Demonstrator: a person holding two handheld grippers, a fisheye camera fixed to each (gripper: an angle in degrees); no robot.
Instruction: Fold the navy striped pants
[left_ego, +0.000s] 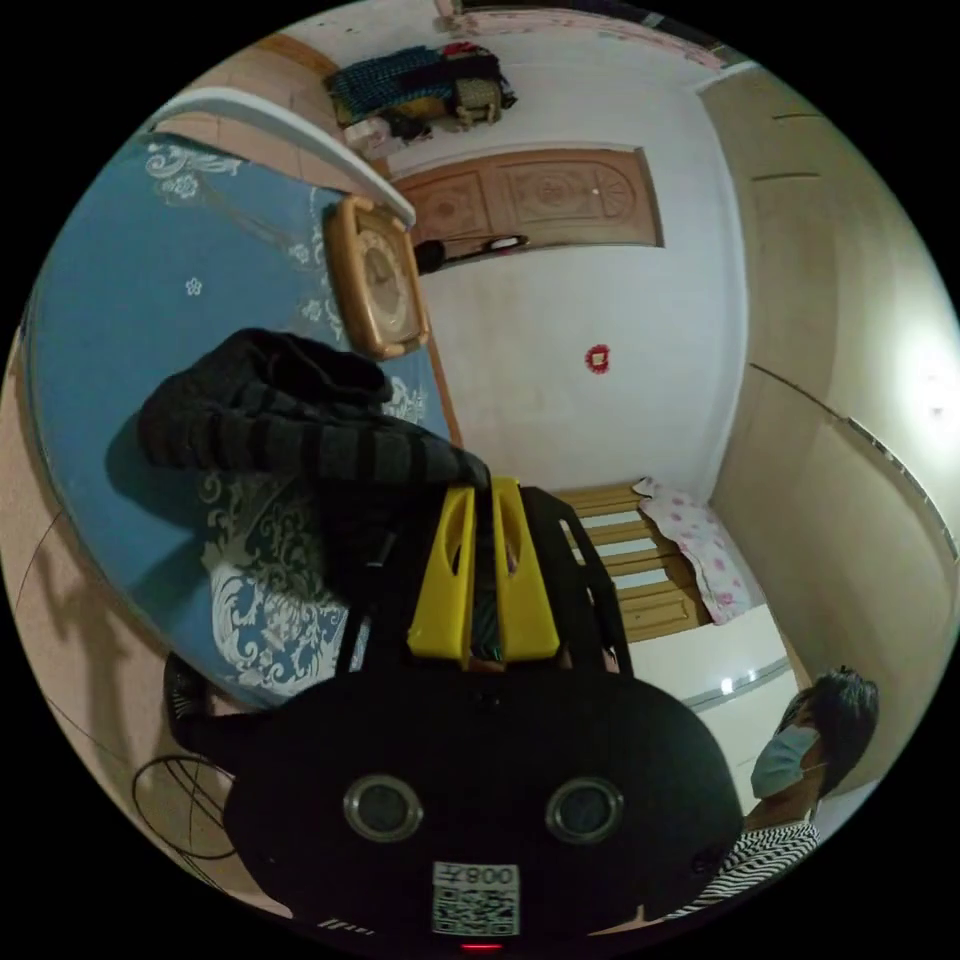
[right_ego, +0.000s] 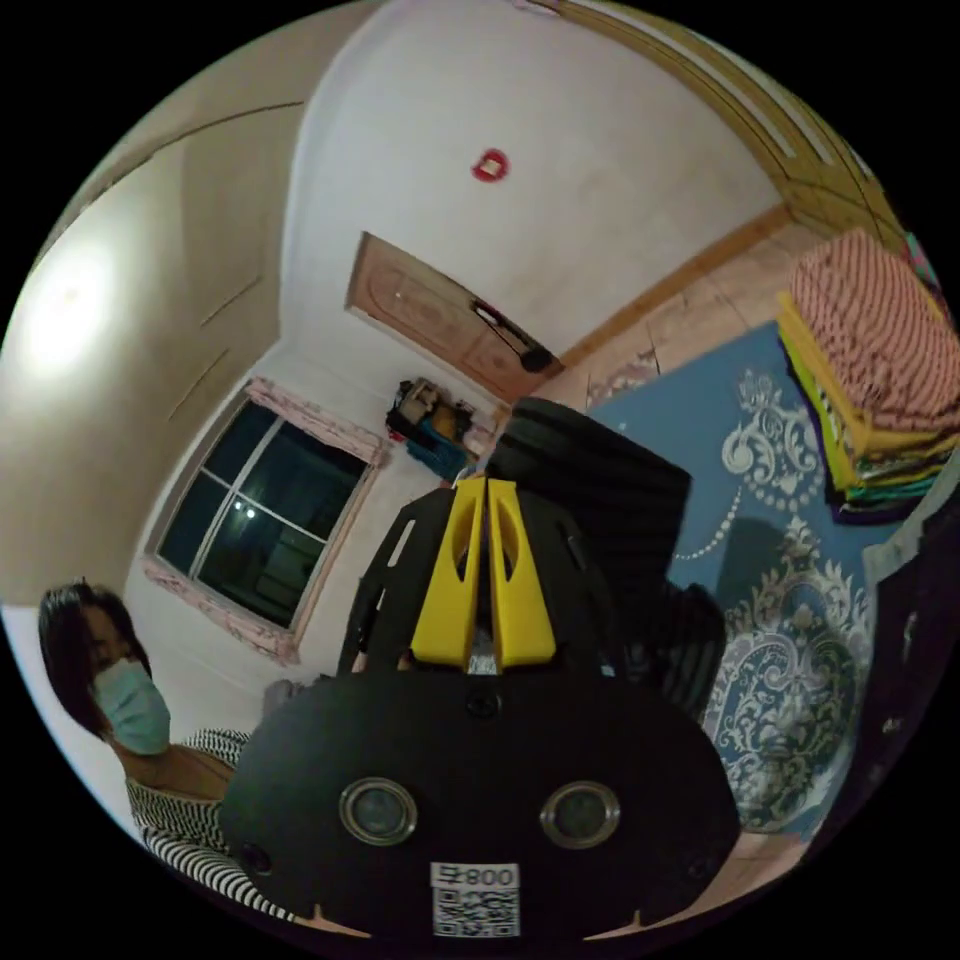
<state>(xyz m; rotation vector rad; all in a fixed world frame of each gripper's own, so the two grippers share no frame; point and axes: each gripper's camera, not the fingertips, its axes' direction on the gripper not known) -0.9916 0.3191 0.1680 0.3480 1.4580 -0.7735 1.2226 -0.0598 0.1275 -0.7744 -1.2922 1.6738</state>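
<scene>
The navy striped pants (left_ego: 300, 420) hang bunched from my two grippers, lifted above the blue patterned carpet (left_ego: 150, 300) that covers the floor. In the left gripper view the cloth runs from the tips of my left gripper (left_ego: 483, 490) away toward the carpet's middle in a thick dark roll with grey bands, and its shadow falls on the carpet beneath it. The yellow jaws there stand almost together with a strip of fabric between them, so I judge them clenched on the pants. In the right gripper view the pants (right_ego: 600, 480) rise just beyond the tips of my right gripper (right_ego: 486, 485), and more of the cloth sags beside the gripper's body. Those jaws are likewise drawn close; I take them to pinch an edge of the cloth, though the contact itself is hard to make out.

I hold the garment up like this, I think, so it can hang free and straighten before I lay it down on the carpet for a fold. A stack of folded clothes (right_ego: 880, 370) sits at the carpet's edge, well apart from the pants. A wooden door (left_ego: 540, 195) stands in the far wall.
</scene>
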